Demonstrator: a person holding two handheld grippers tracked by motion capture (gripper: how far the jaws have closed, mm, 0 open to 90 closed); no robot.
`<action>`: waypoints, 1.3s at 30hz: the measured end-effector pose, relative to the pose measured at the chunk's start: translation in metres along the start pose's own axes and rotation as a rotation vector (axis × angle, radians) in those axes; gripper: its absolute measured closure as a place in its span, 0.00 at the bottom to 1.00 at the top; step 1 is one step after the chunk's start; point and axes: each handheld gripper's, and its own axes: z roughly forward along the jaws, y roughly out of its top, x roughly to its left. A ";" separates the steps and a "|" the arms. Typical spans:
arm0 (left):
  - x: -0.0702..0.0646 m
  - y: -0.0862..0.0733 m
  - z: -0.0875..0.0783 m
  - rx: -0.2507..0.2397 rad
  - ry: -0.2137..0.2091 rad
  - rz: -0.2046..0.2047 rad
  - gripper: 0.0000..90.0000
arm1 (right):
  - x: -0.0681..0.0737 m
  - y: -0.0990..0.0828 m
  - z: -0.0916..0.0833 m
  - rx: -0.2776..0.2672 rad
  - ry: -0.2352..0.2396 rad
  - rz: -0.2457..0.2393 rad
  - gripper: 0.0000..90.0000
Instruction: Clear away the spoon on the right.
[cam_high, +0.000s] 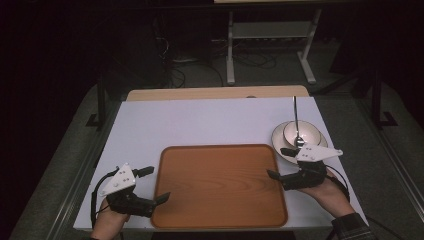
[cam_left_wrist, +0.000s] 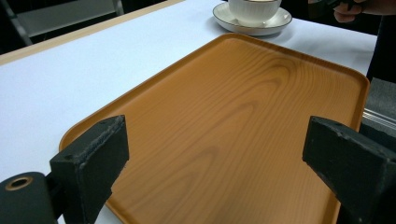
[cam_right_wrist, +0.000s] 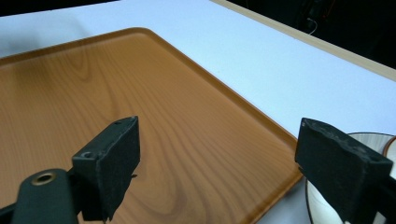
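Two tools: left tool (cam_high: 152, 186) agape, empty | right tool (cam_high: 280, 162) agape, empty | wood-grain tray (cam_high: 220, 185) bare

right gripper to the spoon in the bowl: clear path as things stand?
Probably yes. The right gripper is open, right beside the saucer, and the spoon stands up out of the bowl with nothing between them. The tray lies off to the side.

Wood-grain tray (cam_high: 220, 187) – smooth, faint satin sheen. Matt white tabletop (cam_high: 200, 122), pale wooden strip along far edge. Glossy ceramic bowl (cam_high: 295, 133) and saucer (cam_high: 278, 137) – shiny metal spoon (cam_high: 296, 120). Rough matt black pads (cam_left_wrist: 95, 158).
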 end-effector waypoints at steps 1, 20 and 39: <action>0.000 0.000 0.000 0.000 0.000 -0.001 0.07 | -0.001 0.000 0.000 -0.001 -0.002 0.000 0.15; 0.000 0.000 0.002 0.011 -0.003 -0.003 0.07 | -0.016 0.006 0.002 0.002 -0.044 0.008 0.15; -0.001 0.000 0.002 0.006 -0.003 -0.002 0.07 | -0.036 0.017 0.007 0.027 -0.066 0.025 0.15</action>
